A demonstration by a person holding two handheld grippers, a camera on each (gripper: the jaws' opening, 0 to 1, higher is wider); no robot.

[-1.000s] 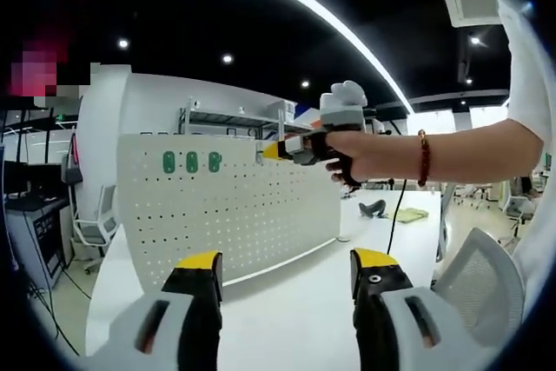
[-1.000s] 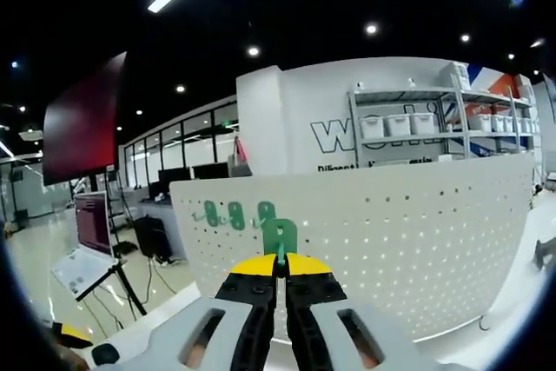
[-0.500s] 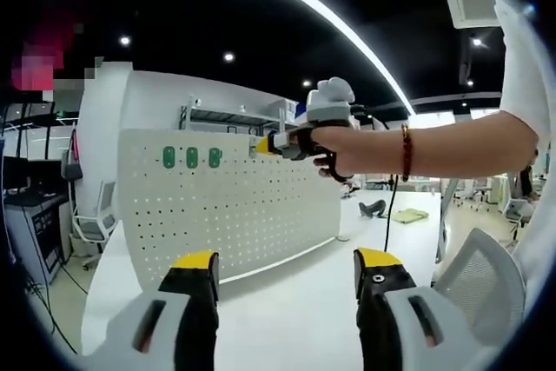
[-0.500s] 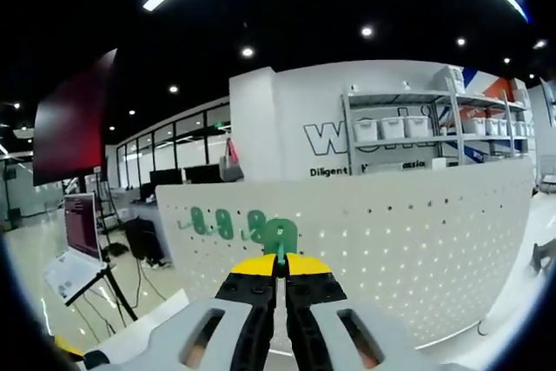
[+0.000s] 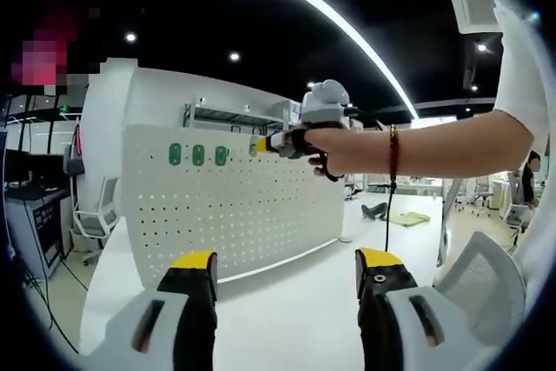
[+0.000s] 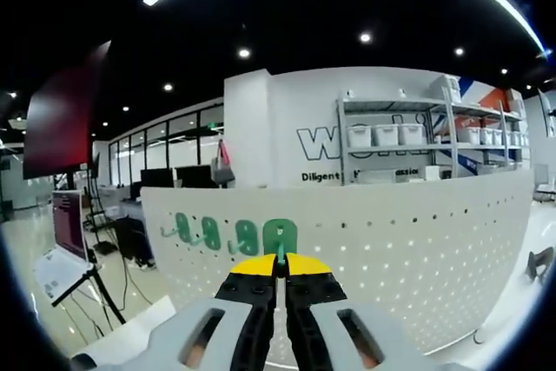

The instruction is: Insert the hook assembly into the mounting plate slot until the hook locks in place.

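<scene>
Right gripper jaws pinched tight on the green hook, its plate right up against the white pegboard near the top edge beside three green hooks already hanging, while the left gripper hangs back over the white table, jaws wide apart, holding nothing.

Pegboard upright on table, 3 hooks in its top-left corner.
</scene>
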